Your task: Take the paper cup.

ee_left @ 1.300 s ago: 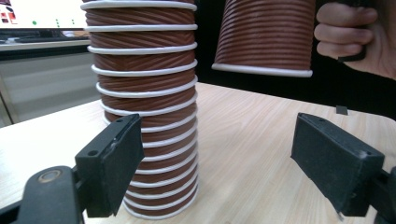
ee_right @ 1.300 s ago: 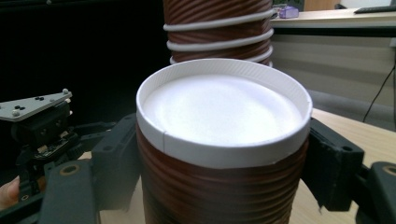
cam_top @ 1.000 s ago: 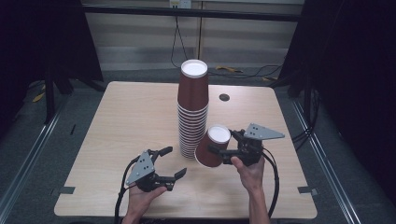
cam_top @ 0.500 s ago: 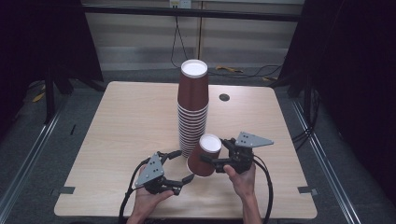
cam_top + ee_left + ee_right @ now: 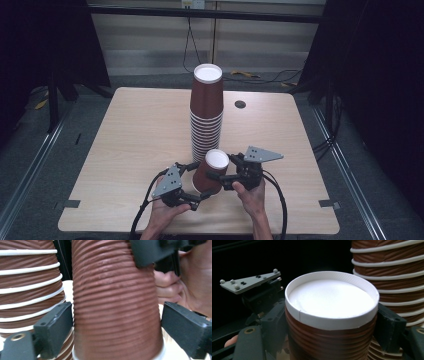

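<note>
A tall stack of upside-down brown ribbed paper cups (image 5: 206, 115) stands mid-table, and also shows in both gripper views (image 5: 27, 285) (image 5: 387, 277). In front of it is a single upside-down brown cup (image 5: 212, 172) (image 5: 115, 290) (image 5: 332, 297), white base up and slightly tilted. My right gripper (image 5: 220, 167) (image 5: 332, 327) is shut on it just under the base. My left gripper (image 5: 199, 181) (image 5: 117, 327) has the cup's lower part between its jaws. They have just been opening, and a gap shows at one pad. I cannot tell whether the rim touches the wooden table (image 5: 125, 130).
A small dark hole (image 5: 240, 104) sits in the tabletop behind and right of the stack. The hands work close to the table's front edge. Cables trail from both grippers over that edge. Black curtains and a metal frame surround the table.
The right gripper brought the single cup down and toward the front, away from the stack's side. The left gripper moved in to the cup, and its jaws now stand wider around it.
</note>
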`<state>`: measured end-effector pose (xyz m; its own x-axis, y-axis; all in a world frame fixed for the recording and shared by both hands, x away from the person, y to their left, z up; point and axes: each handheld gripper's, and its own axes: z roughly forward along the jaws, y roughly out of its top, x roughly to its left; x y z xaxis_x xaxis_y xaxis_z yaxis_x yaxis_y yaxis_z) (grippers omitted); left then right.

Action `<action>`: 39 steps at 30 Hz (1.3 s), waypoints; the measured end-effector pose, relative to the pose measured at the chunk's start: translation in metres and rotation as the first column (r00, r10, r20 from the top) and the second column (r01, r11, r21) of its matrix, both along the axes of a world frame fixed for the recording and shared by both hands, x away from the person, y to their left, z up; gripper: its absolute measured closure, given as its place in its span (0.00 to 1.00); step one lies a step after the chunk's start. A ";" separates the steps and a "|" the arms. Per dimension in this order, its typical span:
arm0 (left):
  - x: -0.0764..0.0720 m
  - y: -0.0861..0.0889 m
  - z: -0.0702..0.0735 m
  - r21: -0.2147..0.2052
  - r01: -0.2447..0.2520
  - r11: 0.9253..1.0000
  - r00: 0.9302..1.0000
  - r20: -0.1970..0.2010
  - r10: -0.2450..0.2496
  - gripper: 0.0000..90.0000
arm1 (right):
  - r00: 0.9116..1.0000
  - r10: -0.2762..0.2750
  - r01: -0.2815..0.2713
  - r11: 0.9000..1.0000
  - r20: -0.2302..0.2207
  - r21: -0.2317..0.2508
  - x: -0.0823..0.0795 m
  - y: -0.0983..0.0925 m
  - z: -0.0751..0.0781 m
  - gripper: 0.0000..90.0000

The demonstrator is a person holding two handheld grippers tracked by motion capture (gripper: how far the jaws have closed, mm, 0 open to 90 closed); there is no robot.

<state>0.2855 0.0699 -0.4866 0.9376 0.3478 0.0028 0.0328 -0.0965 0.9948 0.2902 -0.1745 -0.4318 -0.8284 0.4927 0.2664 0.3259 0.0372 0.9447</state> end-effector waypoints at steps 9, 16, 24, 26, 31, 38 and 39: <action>0.006 -0.007 -0.005 0.009 0.016 1.000 1.000 -0.021 -0.015 0.08 | 1.000 0.010 -0.010 1.000 -0.001 0.004 0.000 0.006 -0.001 0.26; 0.007 -0.011 -0.003 0.037 0.027 0.999 1.000 -0.009 -0.027 0.09 | 1.000 0.013 -0.013 1.000 0.009 0.009 -0.001 0.007 -0.001 0.26; 0.007 -0.009 -0.003 0.057 0.026 0.998 0.999 -0.021 -0.025 0.13 | 1.000 0.019 -0.019 1.000 0.007 -0.004 -0.001 0.007 -0.001 0.25; 0.007 -0.010 -0.003 0.055 0.023 0.998 0.999 -0.024 -0.021 0.13 | 1.000 0.017 -0.017 1.000 0.009 -0.008 0.000 0.008 -0.001 0.24; 0.008 -0.009 -0.001 0.068 0.023 0.997 0.999 -0.025 -0.021 0.14 | 1.000 0.027 -0.027 0.999 -0.005 -0.017 0.001 0.009 -0.002 0.17; 0.011 0.000 0.003 0.082 0.014 0.997 0.999 -0.045 -0.010 0.14 | 1.000 0.024 -0.024 1.000 -0.006 -0.015 -0.001 0.006 0.001 0.15; 0.011 0.002 0.003 0.088 0.008 0.996 0.999 -0.051 -0.004 0.14 | 1.000 0.026 -0.026 1.000 -0.007 -0.015 -0.001 0.005 0.001 0.15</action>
<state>0.2969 0.0714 -0.4831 0.9394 0.3425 -0.0142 0.0818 -0.1838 0.9796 0.2888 -0.1696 -0.4311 -0.8392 0.4750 0.2649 0.3309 0.0595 0.9418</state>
